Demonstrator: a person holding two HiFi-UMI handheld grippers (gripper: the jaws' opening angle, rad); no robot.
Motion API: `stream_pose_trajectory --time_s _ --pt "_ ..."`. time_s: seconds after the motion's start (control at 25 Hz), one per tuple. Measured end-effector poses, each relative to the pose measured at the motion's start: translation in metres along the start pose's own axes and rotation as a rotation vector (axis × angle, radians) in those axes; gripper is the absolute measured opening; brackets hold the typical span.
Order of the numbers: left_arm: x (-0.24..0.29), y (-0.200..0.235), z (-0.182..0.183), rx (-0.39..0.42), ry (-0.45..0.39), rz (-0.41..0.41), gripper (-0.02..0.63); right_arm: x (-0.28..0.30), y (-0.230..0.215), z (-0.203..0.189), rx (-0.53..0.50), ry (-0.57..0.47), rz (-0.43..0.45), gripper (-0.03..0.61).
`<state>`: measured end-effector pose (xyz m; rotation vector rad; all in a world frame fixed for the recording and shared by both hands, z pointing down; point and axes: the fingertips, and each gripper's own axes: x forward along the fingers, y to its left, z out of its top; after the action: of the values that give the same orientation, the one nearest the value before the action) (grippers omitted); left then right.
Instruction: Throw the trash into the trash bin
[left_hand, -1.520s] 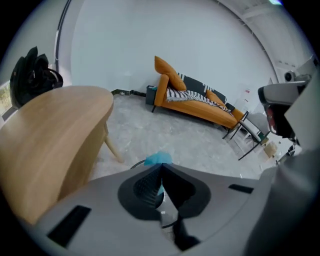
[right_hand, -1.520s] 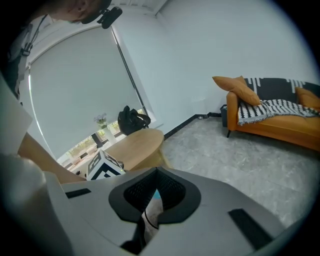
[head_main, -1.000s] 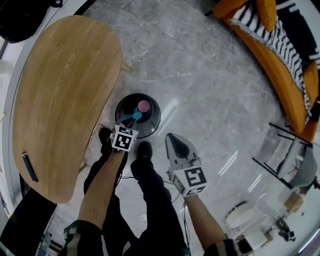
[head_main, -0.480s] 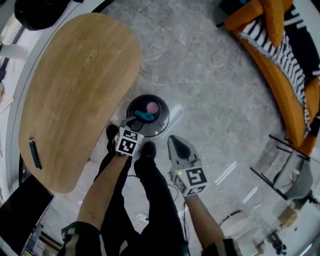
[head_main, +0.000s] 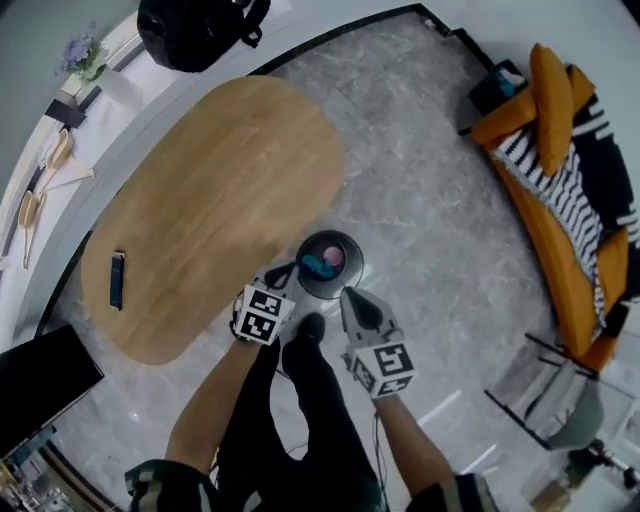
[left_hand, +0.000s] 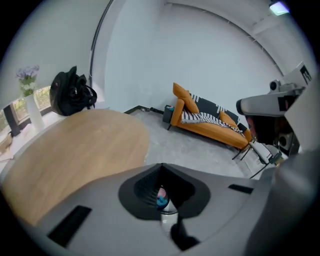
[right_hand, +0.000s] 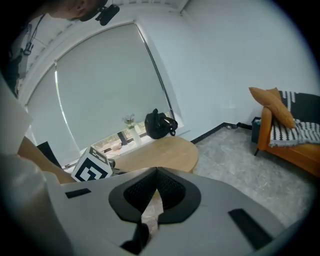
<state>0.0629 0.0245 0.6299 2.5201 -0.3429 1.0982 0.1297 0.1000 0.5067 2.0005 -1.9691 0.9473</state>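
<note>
The round black trash bin (head_main: 329, 263) stands on the floor beside the table, with a pink piece (head_main: 334, 258) and a blue piece (head_main: 316, 266) inside. My left gripper (head_main: 287, 273) hovers just left of the bin's rim; its jaws have just been closing and are shut with nothing between them. Through the slot under its tips (left_hand: 161, 168) I glimpse the pink and blue trash (left_hand: 161, 198). My right gripper (head_main: 348, 296) hangs below the bin's near rim, shut and empty (right_hand: 157, 171).
The oval wooden table (head_main: 220, 200) fills the left, with a small dark bar (head_main: 117, 280) on it. A black backpack (head_main: 200, 30) lies on the sill. An orange sofa (head_main: 560, 200) stands at right. The person's legs and shoes (head_main: 310, 330) stand between the grippers.
The blue piece has left the left gripper and now lies in the bin. Both grippers have risen away from the bin, and the head view has pulled back.
</note>
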Motion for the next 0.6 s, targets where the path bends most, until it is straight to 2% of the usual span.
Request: stream_pose_trajectory --time_s 0.16,0.32,0.44,0.6 --pt "-0.071 0.043 0.014 -0.063 -0.069 0.112 0.002 0.006 0.043 0.036 -0.051 -0.004 0.083 0.000" --pt "-0.145 0.103 0.003 -0.121 -0.100 0.237 0.002 0.032 0.090 0.051 -0.101 0.007 0.154 0.000" --pt "-0.202 0.156 -0.022 -0.162 -0.110 0.328 0.002 0.056 0.142 0.056 -0.128 0.028 0.214 0.000" --pt "-0.271 0.218 -0.077 -0.237 -0.105 0.414 0.002 0.086 0.214 0.054 -0.170 0.060 0.288 0.000"
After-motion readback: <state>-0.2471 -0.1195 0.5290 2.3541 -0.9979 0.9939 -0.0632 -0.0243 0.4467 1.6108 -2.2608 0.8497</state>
